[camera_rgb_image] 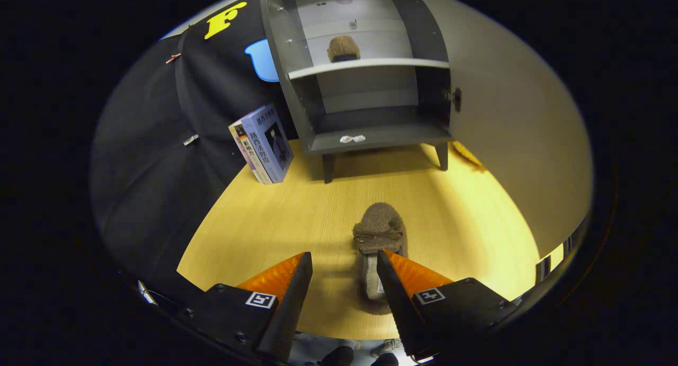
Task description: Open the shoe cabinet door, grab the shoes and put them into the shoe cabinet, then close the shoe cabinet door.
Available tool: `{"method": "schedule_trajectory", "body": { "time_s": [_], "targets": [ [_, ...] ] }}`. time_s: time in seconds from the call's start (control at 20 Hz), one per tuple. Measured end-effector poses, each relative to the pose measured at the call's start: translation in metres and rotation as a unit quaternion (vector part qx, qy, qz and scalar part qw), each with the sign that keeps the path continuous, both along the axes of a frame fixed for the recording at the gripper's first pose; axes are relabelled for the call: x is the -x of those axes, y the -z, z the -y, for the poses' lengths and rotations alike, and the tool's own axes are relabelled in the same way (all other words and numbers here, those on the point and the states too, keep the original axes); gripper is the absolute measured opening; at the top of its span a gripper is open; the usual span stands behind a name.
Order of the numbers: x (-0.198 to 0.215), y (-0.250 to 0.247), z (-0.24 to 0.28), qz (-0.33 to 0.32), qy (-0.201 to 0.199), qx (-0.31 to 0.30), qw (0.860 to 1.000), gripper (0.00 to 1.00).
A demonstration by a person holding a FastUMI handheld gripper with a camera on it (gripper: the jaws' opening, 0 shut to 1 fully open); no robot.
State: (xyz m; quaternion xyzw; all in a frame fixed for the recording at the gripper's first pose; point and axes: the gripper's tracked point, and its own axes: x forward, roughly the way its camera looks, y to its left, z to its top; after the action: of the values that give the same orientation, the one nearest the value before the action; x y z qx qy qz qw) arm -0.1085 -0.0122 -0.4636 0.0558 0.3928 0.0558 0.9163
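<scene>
The grey shoe cabinet (371, 138) stands on legs at the far side of the wooden table (265, 223), its door (508, 117) swung wide open to the right. One brown fuzzy slipper (343, 49) rests on the cabinet's upper shelf. A second brown slipper (379, 233) with a bow lies on the table, toe pointing to the cabinet. My gripper (344, 262) is open; the right finger sits over the slipper's heel opening, the left finger is apart from it over bare table.
Two or three books (263, 143) stand upright left of the cabinet, against the black cloth wall. A small white item (352, 139) lies on the cabinet's bottom shelf. A yellow thing (467, 154) peeks from behind the open door.
</scene>
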Motion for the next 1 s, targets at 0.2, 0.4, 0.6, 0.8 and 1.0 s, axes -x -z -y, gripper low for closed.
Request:
{"method": "schedule_trajectory", "body": {
  "time_s": [0.2,0.4,0.6,0.8,1.0],
  "targets": [
    [-0.011,0.054,-0.004,-0.043,0.013,0.004,0.999,0.72],
    [-0.021,0.081,0.001,-0.057,0.027,0.020,0.998,0.66],
    [-0.030,0.101,0.007,-0.066,0.034,0.026,0.997,0.52],
    [-0.046,0.107,0.011,-0.062,0.029,0.035,0.997,0.39],
    [-0.058,0.115,0.017,-0.065,0.029,0.043,0.997,0.39]
  ]
}}
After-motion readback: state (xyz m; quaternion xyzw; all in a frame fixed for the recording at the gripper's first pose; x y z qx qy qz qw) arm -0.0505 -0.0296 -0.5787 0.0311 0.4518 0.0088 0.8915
